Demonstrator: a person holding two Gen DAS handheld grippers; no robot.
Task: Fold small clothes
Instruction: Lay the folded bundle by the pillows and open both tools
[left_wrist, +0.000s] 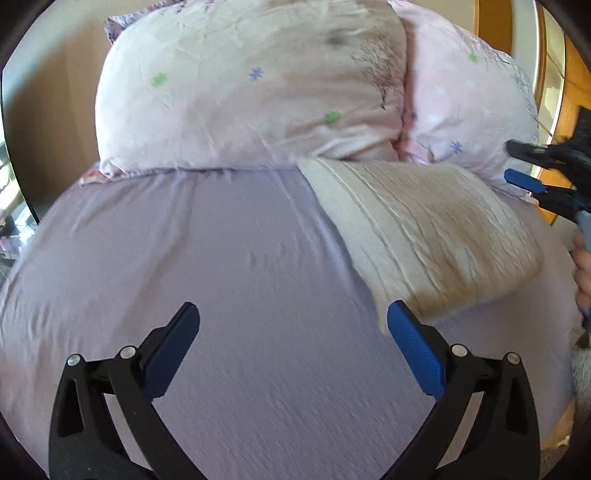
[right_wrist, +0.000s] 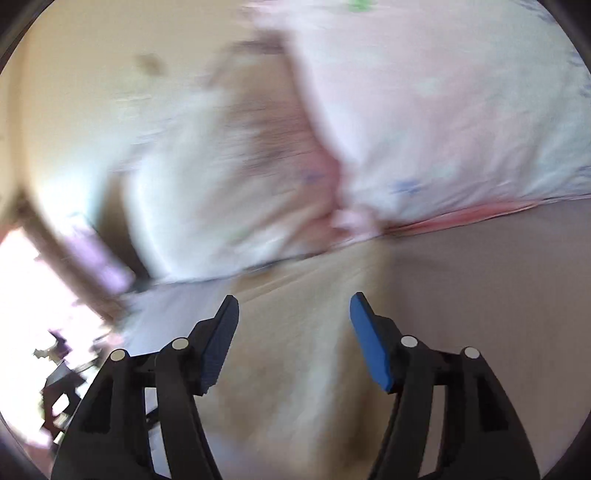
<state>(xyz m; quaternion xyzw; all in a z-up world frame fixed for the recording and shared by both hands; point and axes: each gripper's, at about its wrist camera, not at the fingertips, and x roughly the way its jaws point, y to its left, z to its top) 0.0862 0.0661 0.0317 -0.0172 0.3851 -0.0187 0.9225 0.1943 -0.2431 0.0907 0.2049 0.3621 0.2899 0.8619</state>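
A cream ribbed garment (left_wrist: 421, 229), folded flat, lies on the lilac bedsheet (left_wrist: 221, 258) at the right, its far corner against the pillows. My left gripper (left_wrist: 293, 314) is open and empty above the sheet; its right finger (left_wrist: 413, 347) is close to the garment's near corner. My right gripper (left_wrist: 524, 166) shows at the right edge, open, beyond the garment's far right side. In the blurred right wrist view the right gripper (right_wrist: 293, 299) is open and empty over the cream garment (right_wrist: 295, 369).
Two pink patterned pillows (left_wrist: 251, 85) (left_wrist: 469, 103) lie along the head of the bed, also in the right wrist view (right_wrist: 443, 122). A wooden frame (left_wrist: 554, 74) stands at the far right. The bed's left edge borders a bright window area (right_wrist: 29, 295).
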